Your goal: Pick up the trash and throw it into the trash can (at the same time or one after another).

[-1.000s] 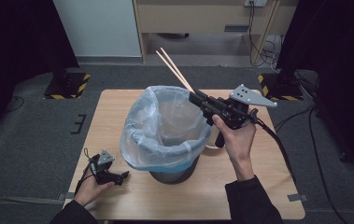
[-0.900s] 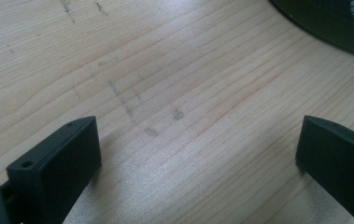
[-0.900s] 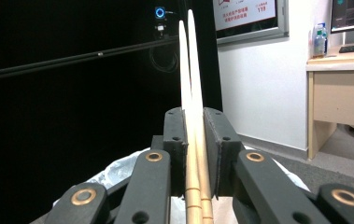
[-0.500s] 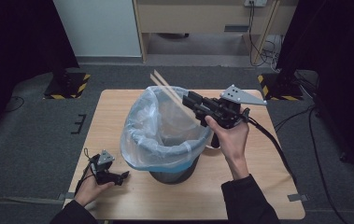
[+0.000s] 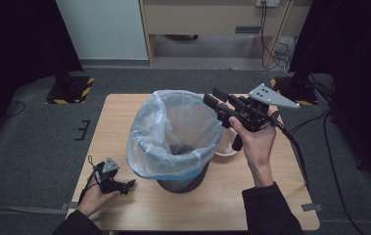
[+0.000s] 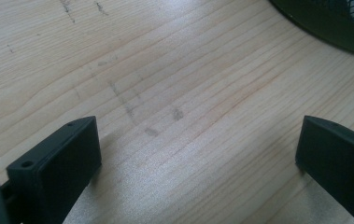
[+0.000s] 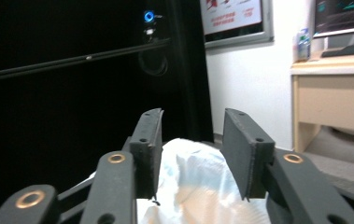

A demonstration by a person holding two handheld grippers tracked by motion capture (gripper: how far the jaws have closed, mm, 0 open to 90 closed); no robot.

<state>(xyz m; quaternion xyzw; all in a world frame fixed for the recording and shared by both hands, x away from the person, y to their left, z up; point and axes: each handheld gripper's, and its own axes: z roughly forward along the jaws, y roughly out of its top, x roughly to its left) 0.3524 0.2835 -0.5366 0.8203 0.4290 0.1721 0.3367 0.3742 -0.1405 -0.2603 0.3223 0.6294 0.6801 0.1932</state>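
The right gripper (image 5: 216, 99) is hovering over the 3 o'clock rim of the black mesh bin lined with a pale blue plastic bag (image 5: 173, 134), jaws parted, gripping nothing. The left gripper (image 5: 129, 183) is resting wide open at 7 o'clock on the light wooden table (image 5: 119, 117).

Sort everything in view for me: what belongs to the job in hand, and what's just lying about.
Job in hand:
- right tool, open, held over the bin's rim
- bin
- plastic liner in it

Lying about:
- left tool, open, resting on the table
- white bowl beside the bin
- striped stand base on the floor
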